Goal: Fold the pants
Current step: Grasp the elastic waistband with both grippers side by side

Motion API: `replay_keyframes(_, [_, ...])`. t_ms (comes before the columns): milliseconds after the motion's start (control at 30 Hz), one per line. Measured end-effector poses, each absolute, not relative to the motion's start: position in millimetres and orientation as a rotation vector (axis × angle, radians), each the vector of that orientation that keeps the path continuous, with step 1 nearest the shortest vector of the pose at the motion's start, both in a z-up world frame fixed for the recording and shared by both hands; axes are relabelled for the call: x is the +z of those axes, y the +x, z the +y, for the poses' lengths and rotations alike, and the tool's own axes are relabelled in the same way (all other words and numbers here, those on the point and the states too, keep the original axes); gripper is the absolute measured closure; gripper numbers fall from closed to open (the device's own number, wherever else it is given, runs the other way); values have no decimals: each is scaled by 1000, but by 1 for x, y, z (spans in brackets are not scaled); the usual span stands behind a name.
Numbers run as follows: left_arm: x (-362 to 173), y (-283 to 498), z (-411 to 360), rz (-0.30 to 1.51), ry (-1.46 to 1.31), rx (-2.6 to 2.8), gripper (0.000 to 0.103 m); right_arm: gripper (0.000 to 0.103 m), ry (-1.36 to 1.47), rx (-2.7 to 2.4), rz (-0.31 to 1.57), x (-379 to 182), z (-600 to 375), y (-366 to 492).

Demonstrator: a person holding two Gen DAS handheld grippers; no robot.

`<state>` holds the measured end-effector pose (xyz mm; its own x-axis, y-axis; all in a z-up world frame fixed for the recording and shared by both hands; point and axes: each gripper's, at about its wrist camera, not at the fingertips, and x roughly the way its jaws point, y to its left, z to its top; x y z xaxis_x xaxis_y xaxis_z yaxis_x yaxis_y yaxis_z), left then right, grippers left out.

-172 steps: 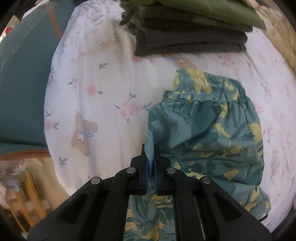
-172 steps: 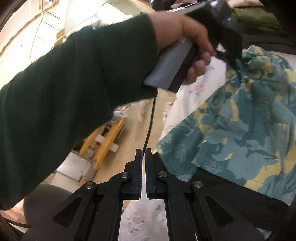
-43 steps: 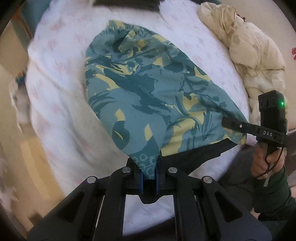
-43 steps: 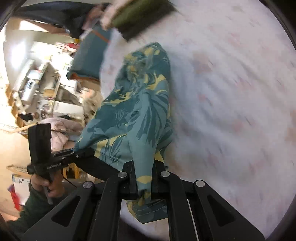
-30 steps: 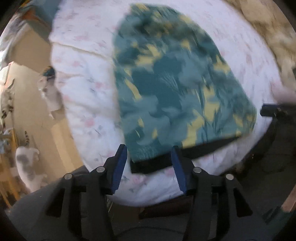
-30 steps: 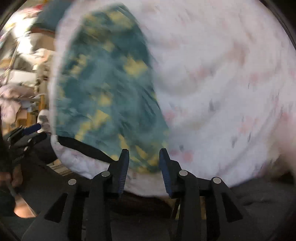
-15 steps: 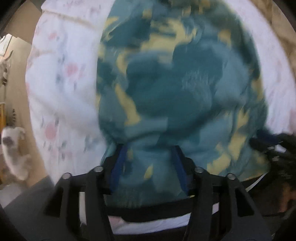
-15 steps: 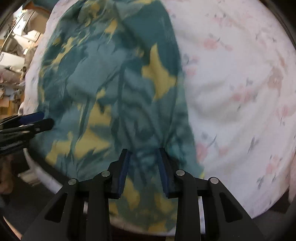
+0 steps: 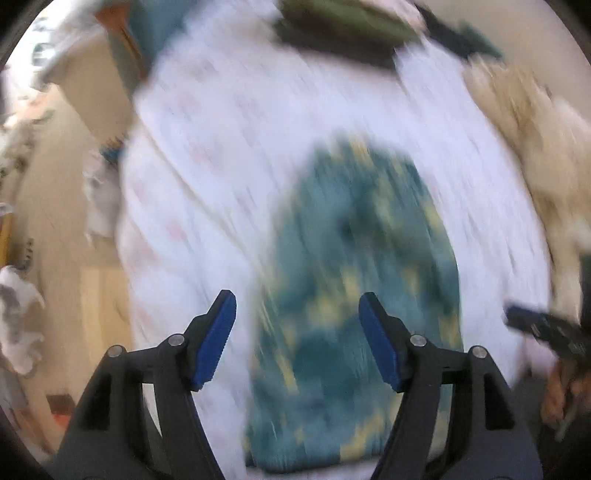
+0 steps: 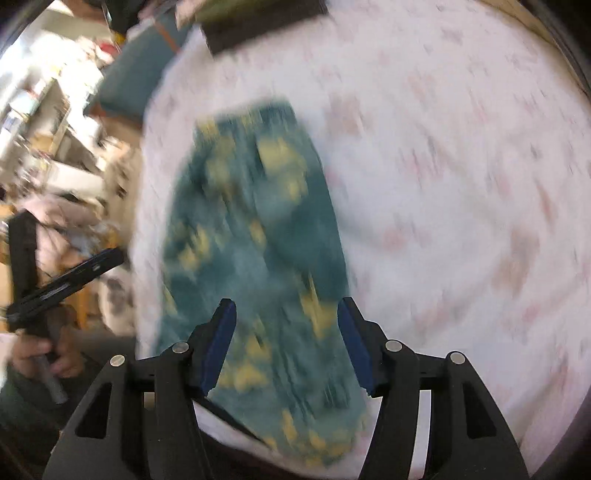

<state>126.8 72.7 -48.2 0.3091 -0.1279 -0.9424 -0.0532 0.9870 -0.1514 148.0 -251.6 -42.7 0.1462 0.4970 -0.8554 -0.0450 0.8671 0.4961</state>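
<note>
The teal and yellow patterned pants (image 9: 354, 280) lie flat on the white floral sheet (image 9: 229, 155), folded lengthwise, blurred by motion. My left gripper (image 9: 297, 339) is open and empty, raised above their near end. My right gripper (image 10: 286, 347) is open and empty, also above the near end of the pants (image 10: 258, 236). The right gripper also shows at the right edge of the left wrist view (image 9: 546, 328), and the left gripper at the left edge of the right wrist view (image 10: 66, 277).
A stack of folded dark and green clothes (image 9: 343, 33) sits at the far end of the bed. A cream bundle of fabric (image 9: 535, 140) lies along the right side. The bed's left edge (image 9: 125, 236) drops to the floor.
Both grippers let go of the pants about a second ago, dipped close to the fabric, and have now pulled back up and away, jaws wide open. The pants stay flat on the sheet.
</note>
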Motion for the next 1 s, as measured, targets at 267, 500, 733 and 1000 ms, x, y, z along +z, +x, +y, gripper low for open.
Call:
replay_keyframes(267, [-96,233,57,1342,-203,-244,37,43,352,446,1315,-51,-239,272])
replay_keyframes(500, [-133,267,40,1351,-108,-328,39,43,307,416,1401,-106,-230,331])
replay_keyframes(733, [-172,290,42,1453,-186,-400,36,43,456,500,1506,-163,-216,357])
replay_keyframes(1000, [-151,289,22,1423,-8,-573,86,84,322,631,1450,-142,-196,368])
